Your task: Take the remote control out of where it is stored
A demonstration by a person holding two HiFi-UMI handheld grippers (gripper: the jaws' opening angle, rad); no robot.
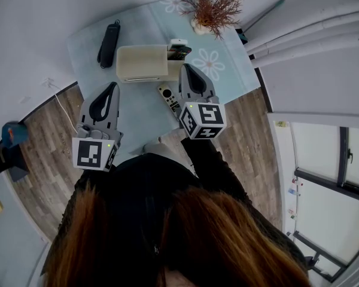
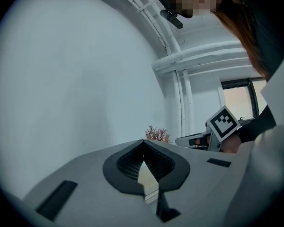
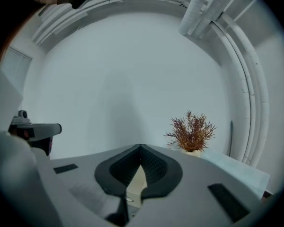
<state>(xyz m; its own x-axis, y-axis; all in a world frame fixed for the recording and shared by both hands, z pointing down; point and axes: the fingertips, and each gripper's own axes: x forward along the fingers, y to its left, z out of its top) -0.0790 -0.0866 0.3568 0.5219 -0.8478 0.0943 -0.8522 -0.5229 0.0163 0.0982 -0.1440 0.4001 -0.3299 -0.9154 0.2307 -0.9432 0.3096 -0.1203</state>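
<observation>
On the pale blue tablecloth [image 1: 137, 115] stands a cream storage box [image 1: 142, 63]. A dark remote [image 1: 179, 52] sticks up from the slot at the box's right end. A small grey remote [image 1: 167, 98] lies flat on the cloth in front of the box. My right gripper [image 1: 185, 68] is shut and empty, its tip just right of the box and beside the flat remote. The left gripper [image 1: 113, 86] is also shut and empty, hanging near the table's left edge in front of the box. Both gripper views show the cream box [image 2: 149, 183] [image 3: 136, 186] through the jaw gap.
A black handset [image 1: 109, 42] lies on the cloth left of the box. A dried reddish plant [image 1: 214, 8] [image 3: 191, 131] in a white pot stands at the far right corner. Wooden floor [image 1: 45, 142] shows on both sides of the table, with a white cable [image 1: 63, 109] on the left.
</observation>
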